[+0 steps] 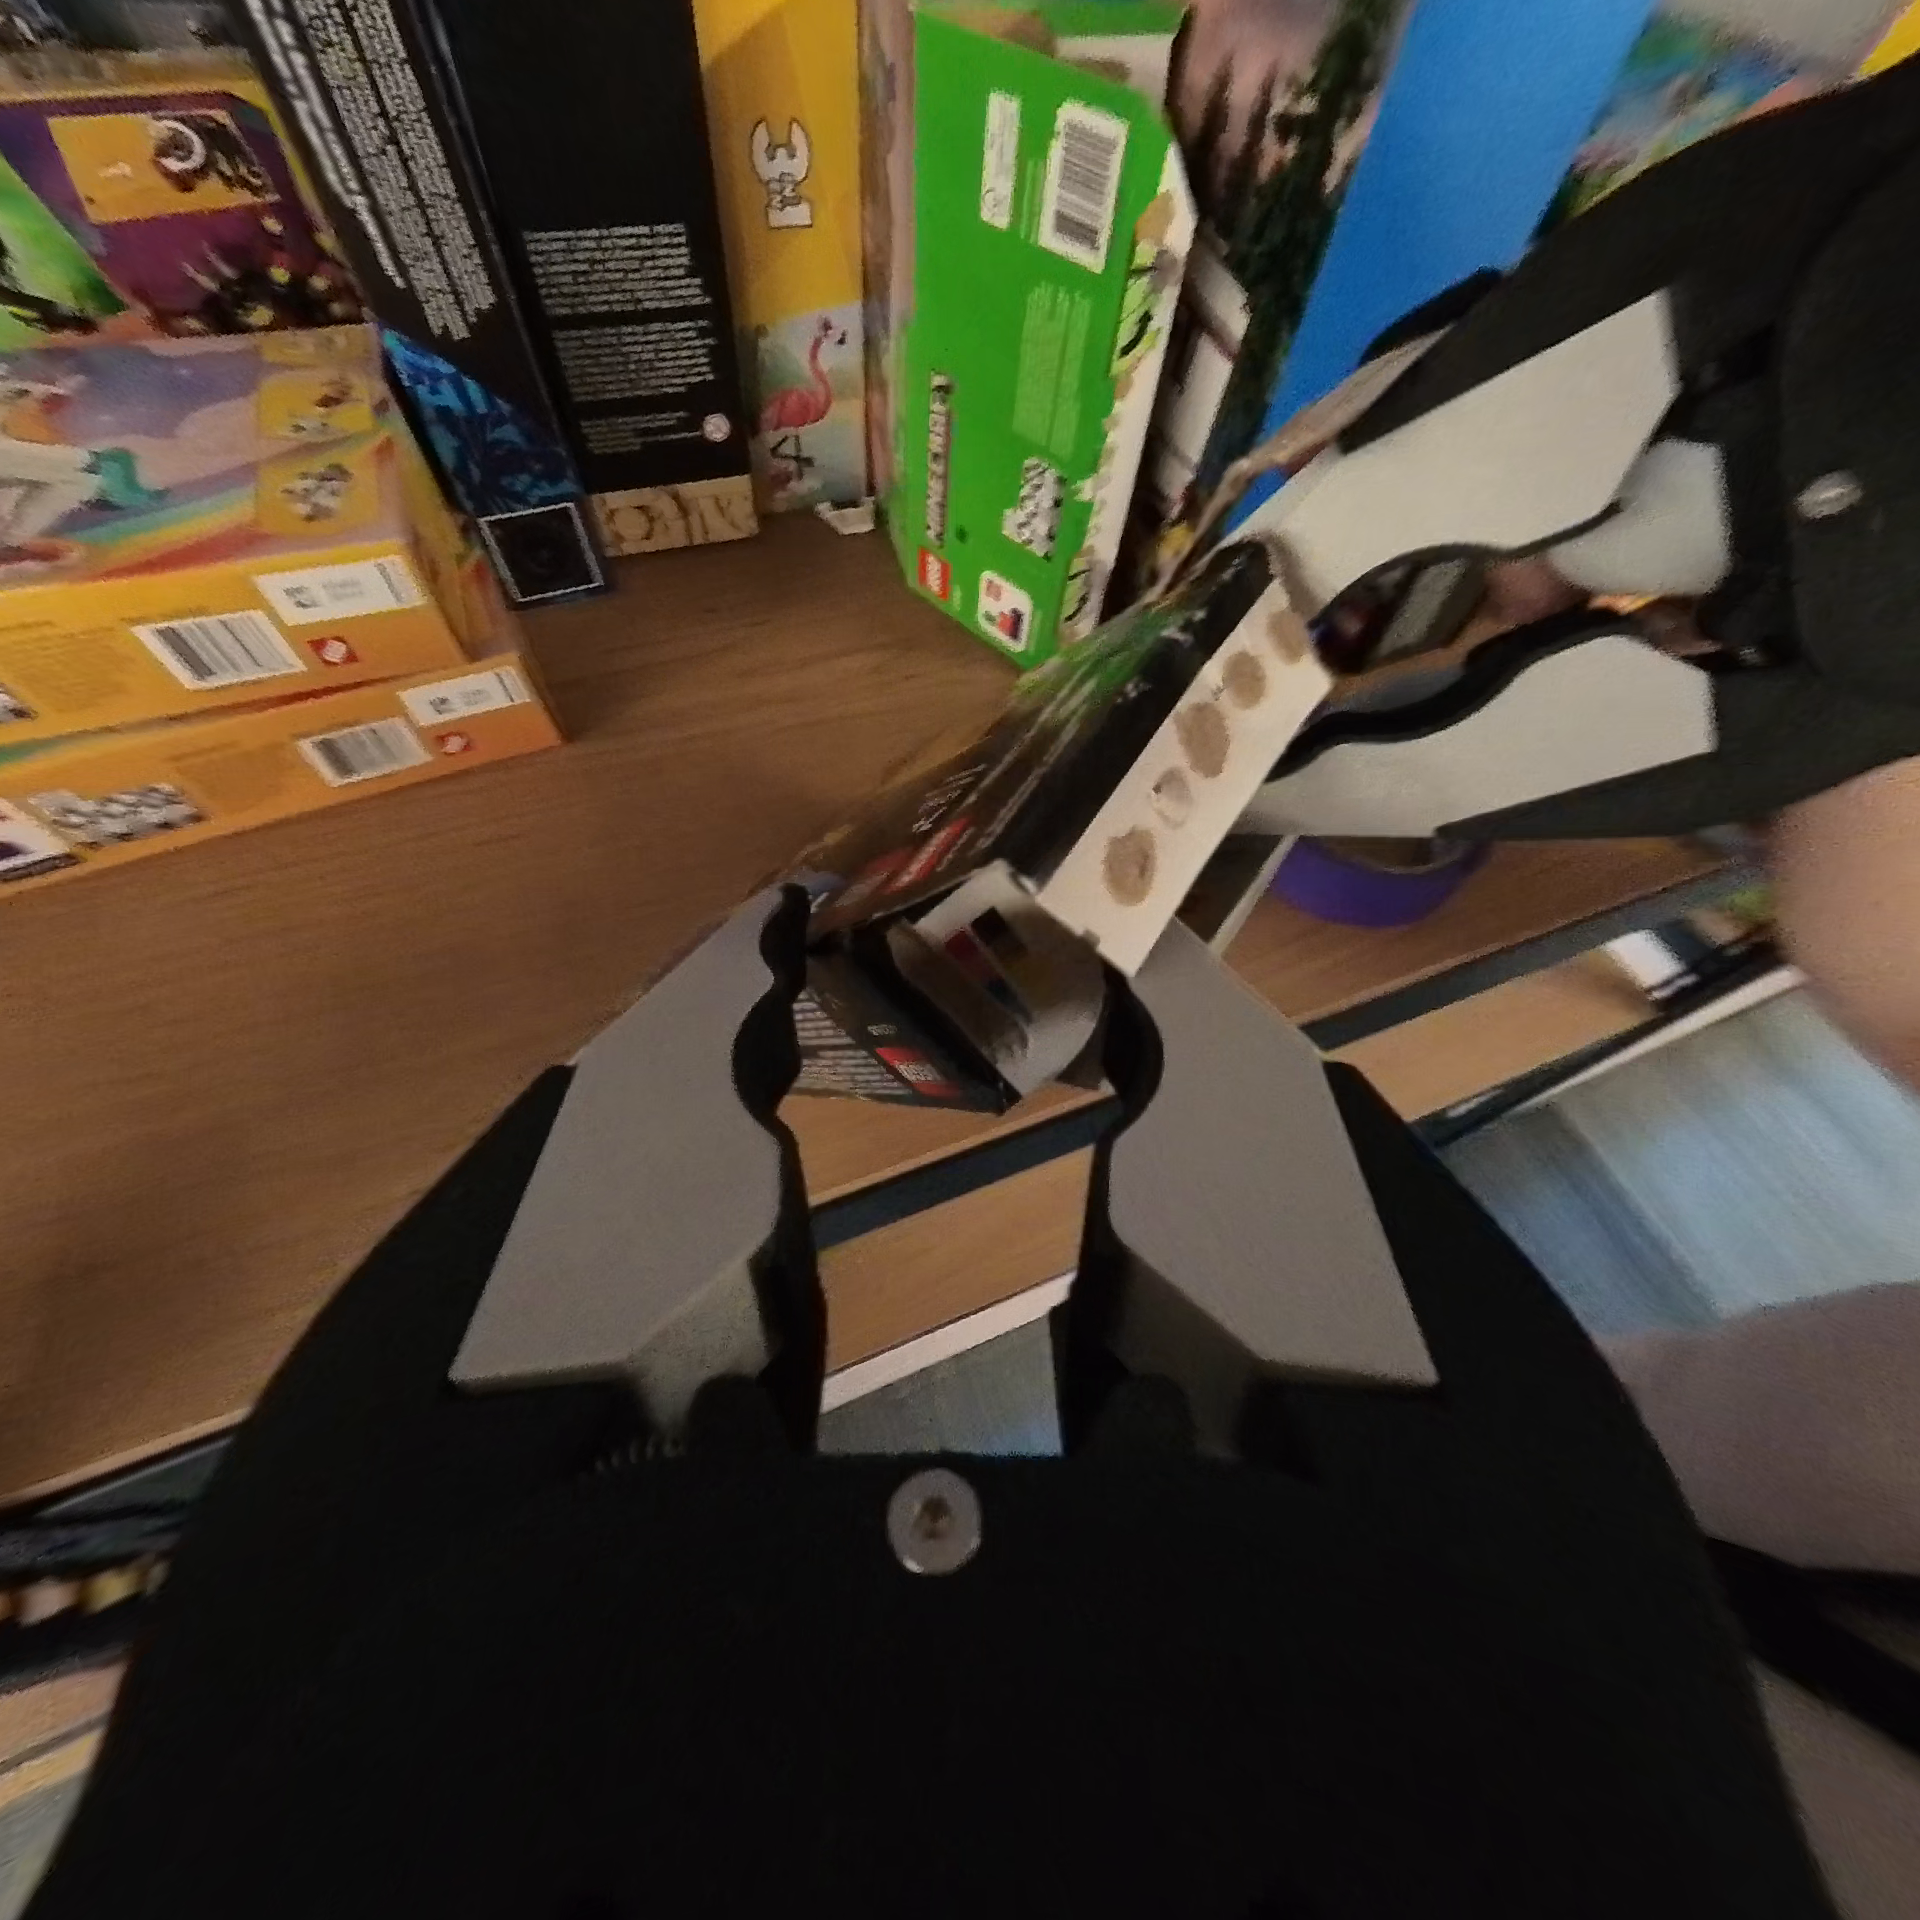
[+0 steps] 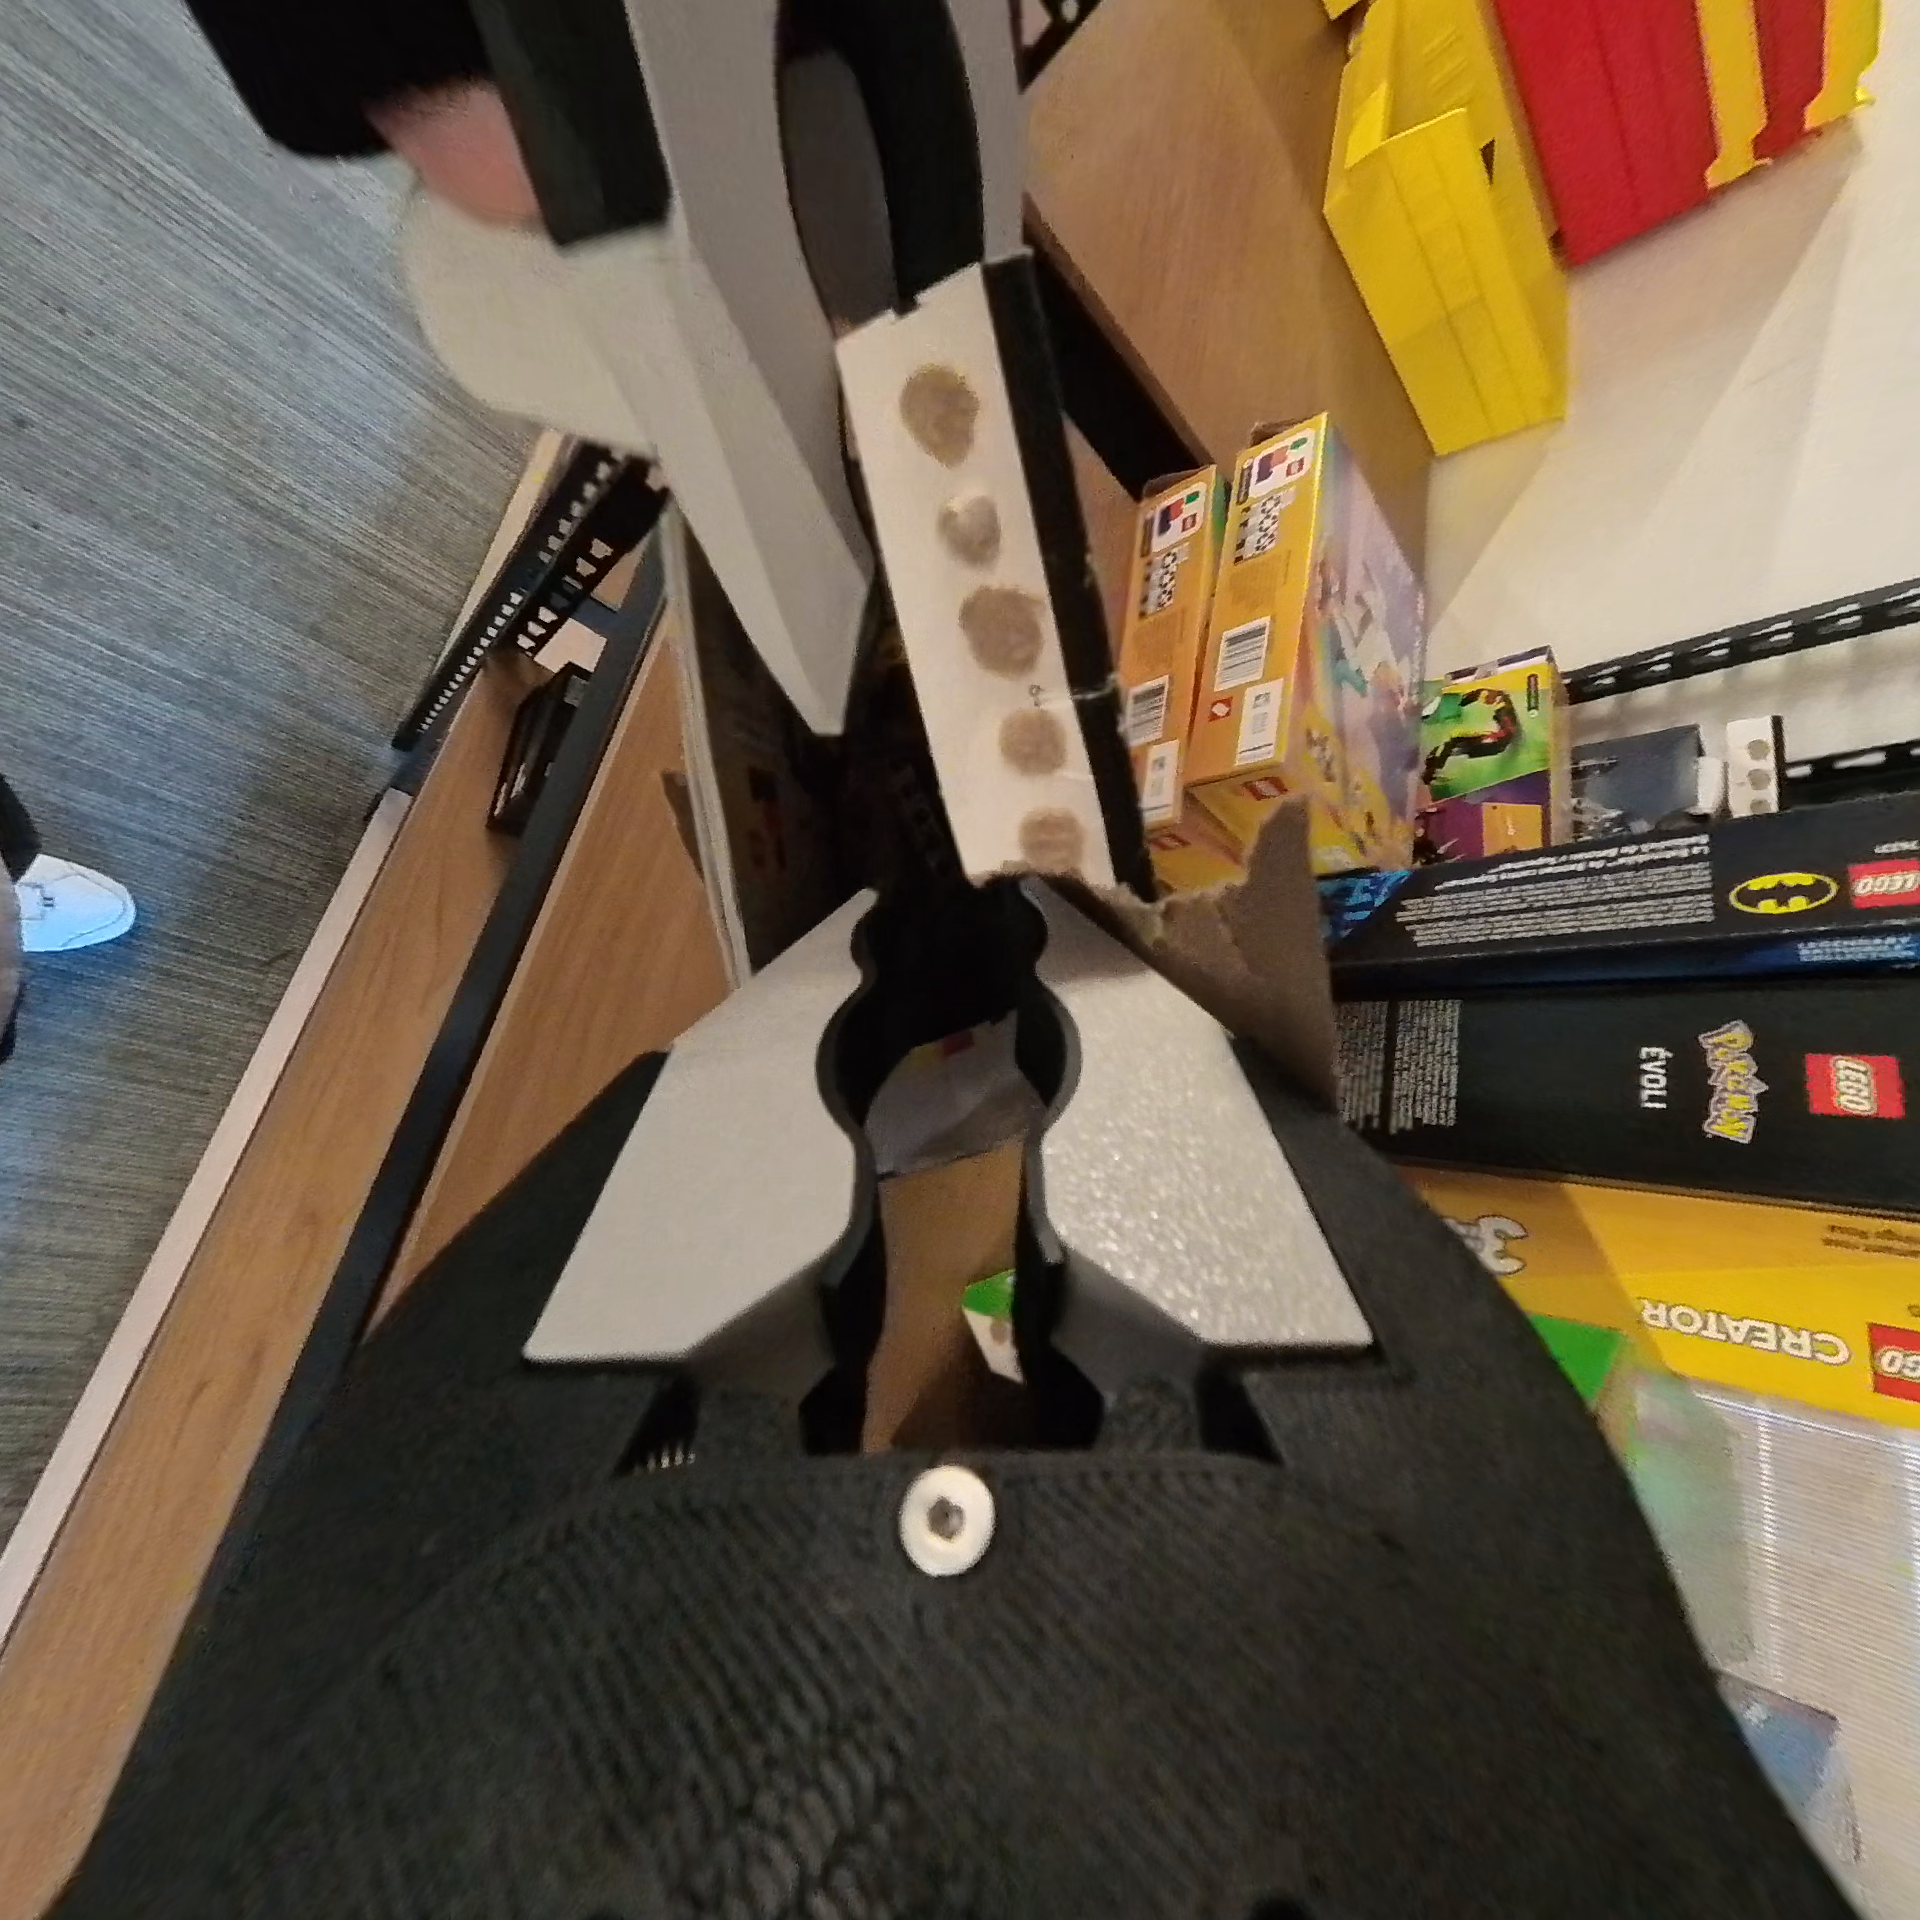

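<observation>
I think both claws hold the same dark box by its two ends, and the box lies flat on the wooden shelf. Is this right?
Not quite. Both the left claw and the right claw do grip the same dark box, but it is not flat on the wooden shelf: the left wrist view shows it held tilted above the shelf.

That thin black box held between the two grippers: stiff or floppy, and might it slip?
The black box looks like thin cardboard with a torn white flap, so probably light and somewhat bendy. The left gripper and right gripper each pinch an end, so slipping seems unlikely.
</observation>
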`<act>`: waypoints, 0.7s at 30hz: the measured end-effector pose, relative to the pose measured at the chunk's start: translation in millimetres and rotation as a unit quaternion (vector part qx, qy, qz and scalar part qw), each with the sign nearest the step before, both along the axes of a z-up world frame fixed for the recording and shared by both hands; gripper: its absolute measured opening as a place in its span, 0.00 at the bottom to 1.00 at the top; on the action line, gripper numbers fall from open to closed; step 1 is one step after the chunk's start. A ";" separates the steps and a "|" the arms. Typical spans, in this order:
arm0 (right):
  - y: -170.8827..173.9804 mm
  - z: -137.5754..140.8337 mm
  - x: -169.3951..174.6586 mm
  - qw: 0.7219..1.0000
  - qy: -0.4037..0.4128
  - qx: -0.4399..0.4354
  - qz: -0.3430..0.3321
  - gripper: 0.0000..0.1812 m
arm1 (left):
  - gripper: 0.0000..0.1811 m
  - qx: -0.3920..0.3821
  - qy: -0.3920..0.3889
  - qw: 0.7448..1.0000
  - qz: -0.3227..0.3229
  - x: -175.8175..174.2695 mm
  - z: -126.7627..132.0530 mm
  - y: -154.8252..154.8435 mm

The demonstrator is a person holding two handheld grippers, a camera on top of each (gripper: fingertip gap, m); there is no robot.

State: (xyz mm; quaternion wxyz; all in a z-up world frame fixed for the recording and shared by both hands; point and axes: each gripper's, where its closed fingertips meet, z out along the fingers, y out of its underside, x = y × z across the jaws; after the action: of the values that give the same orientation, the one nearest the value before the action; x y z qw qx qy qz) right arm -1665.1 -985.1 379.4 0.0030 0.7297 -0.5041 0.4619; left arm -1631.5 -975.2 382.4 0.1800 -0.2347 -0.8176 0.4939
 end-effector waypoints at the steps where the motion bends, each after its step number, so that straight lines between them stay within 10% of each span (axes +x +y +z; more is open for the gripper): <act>1: -0.2 -0.4 -1.2 1.000 0.000 0.002 -0.002 0.11 | 0.31 0.002 0.026 1.000 -0.010 -1.2 2.3 3.4; 12: -3.0 4.0 3.9 0.999 -0.006 0.039 0.006 0.09 | 0.22 0.007 0.247 0.959 -0.136 6.3 17.0 14.4; 21: -0.2 20.5 25.7 0.991 -0.023 0.129 0.026 0.06 | 0.15 -0.077 0.476 0.845 -0.232 31.9 25.5 10.2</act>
State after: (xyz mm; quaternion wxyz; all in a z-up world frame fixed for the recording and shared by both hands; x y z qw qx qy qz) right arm -1639.4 -985.2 399.9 -0.1145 0.7264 -0.5397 0.4098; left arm -1599.6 -965.1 407.9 0.6374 -0.1667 -0.5127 0.5505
